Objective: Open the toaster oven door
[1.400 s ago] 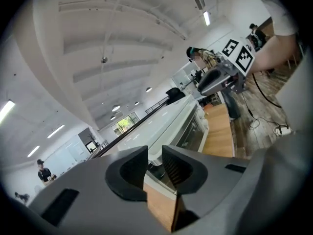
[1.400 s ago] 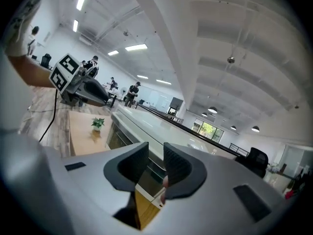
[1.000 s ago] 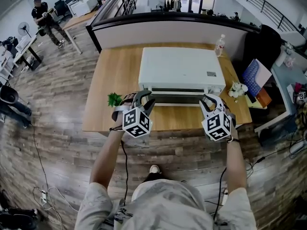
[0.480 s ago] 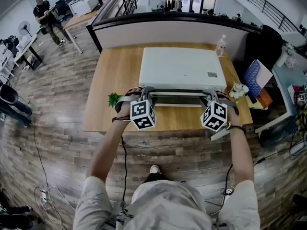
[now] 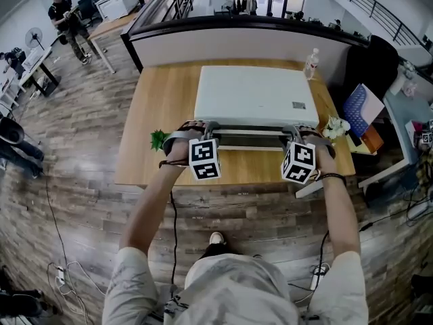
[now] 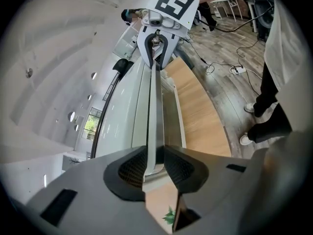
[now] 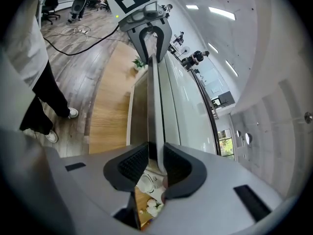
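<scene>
Far left: small green plant sprig [image 5: 160, 139] on light wooden table [image 5: 162, 93]. Next: left gripper [image 5: 205, 128], marker cube up, just closing, now clamped on left end of long pale metal handle bar [image 5: 250, 130], pads [image 6: 132, 169] pressed to both its sides. Centre: white boxy toaster oven [image 5: 256, 97], mid-table, front toward person. Then right gripper [image 5: 298, 131], likewise just closing, clamped on bar's right end. Far right: white flower bunch [image 5: 334, 126].

The toaster oven [image 5: 256, 97] fills the middle of the surface [image 5: 162, 107], leaving a broad bare stretch to its left and a narrow strip in front of its door handle [image 5: 250, 131]. A small green plant [image 5: 160, 139] crowds the front left corner. White flowers [image 5: 334, 126] and a bottle [image 5: 310, 63] hem in the right side.
</scene>
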